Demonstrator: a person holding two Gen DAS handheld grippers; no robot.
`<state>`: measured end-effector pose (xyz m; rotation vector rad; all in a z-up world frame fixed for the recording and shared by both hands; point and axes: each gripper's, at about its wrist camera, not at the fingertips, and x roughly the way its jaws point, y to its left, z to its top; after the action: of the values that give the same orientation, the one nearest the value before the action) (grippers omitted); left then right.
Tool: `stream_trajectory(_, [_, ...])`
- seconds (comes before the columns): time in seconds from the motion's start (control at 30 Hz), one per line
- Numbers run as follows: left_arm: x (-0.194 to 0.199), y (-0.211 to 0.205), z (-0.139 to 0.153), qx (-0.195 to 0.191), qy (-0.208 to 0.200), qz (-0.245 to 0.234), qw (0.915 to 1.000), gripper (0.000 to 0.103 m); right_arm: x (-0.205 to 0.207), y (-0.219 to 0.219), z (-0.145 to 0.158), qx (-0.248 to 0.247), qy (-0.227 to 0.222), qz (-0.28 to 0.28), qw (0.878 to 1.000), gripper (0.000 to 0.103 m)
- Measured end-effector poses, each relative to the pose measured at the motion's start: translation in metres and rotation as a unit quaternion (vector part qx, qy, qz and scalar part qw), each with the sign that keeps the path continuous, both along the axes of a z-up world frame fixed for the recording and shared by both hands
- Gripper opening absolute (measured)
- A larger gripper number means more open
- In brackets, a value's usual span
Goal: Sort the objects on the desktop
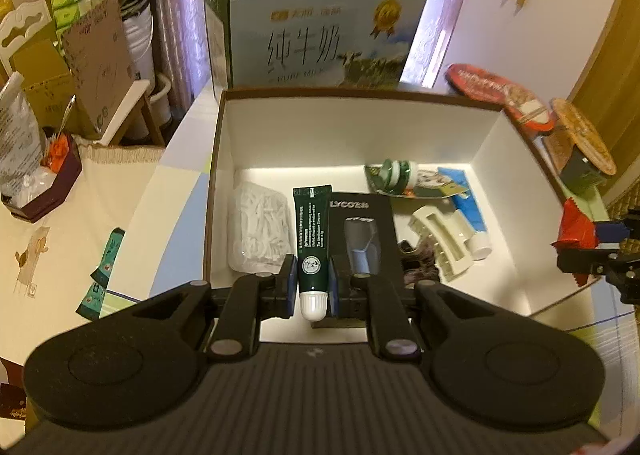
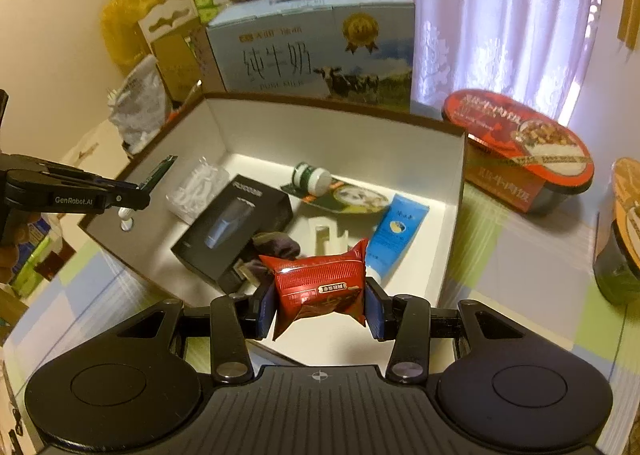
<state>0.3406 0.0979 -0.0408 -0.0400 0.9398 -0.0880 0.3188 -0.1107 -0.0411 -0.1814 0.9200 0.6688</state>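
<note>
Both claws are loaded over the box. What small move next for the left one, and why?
Probably lower the left claw a little and open it. It is shut on the green tube, which hangs cap-down over the white box, above the floor between the floss picks and the black carton.

Left hand-held gripper clamped, tilted down; right hand-held gripper likewise.

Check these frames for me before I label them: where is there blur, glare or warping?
Left wrist view: the red bowl at right is smeared, the milk carton bows, and the green tube between the fingers stays sharp. Right wrist view: curtain light washes the upper right, the box rim curves, and the red packet is crisp.
</note>
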Motion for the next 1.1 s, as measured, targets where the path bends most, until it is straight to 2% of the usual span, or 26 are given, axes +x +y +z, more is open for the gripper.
stream_trajectory(0.2, [0.013, -0.004, -0.018, 0.021, 0.028, -0.001, 0.9994, 0.012, 0.008, 0.004, -0.016, -0.021, 0.023, 0.006, 0.999, 0.042])
stream_trajectory(0.5, [0.023, -0.008, -0.037, 0.038, 0.060, -0.002, 0.9975, 0.013, 0.014, 0.006, -0.026, -0.051, 0.029, 0.018, 0.998, 0.042])
stream_trajectory(0.83, [0.024, -0.007, -0.036, 0.037, 0.061, -0.001, 0.9975, 0.014, 0.021, 0.010, -0.029, -0.081, 0.034, 0.031, 0.996, 0.042])
stream_trajectory(0.9, [0.023, -0.007, -0.036, 0.036, 0.060, -0.001, 0.9975, 0.018, 0.022, 0.010, -0.031, -0.088, 0.038, 0.032, 0.995, 0.042])
stream_trajectory(1.07, [0.023, -0.009, -0.034, 0.036, 0.061, -0.007, 0.9975, 0.019, 0.026, 0.013, -0.032, -0.095, 0.042, 0.036, 0.994, 0.043])
stream_trajectory(1.1, [0.023, -0.010, -0.034, 0.036, 0.062, -0.009, 0.9974, 0.023, 0.028, 0.014, -0.032, -0.096, 0.043, 0.035, 0.994, 0.046])
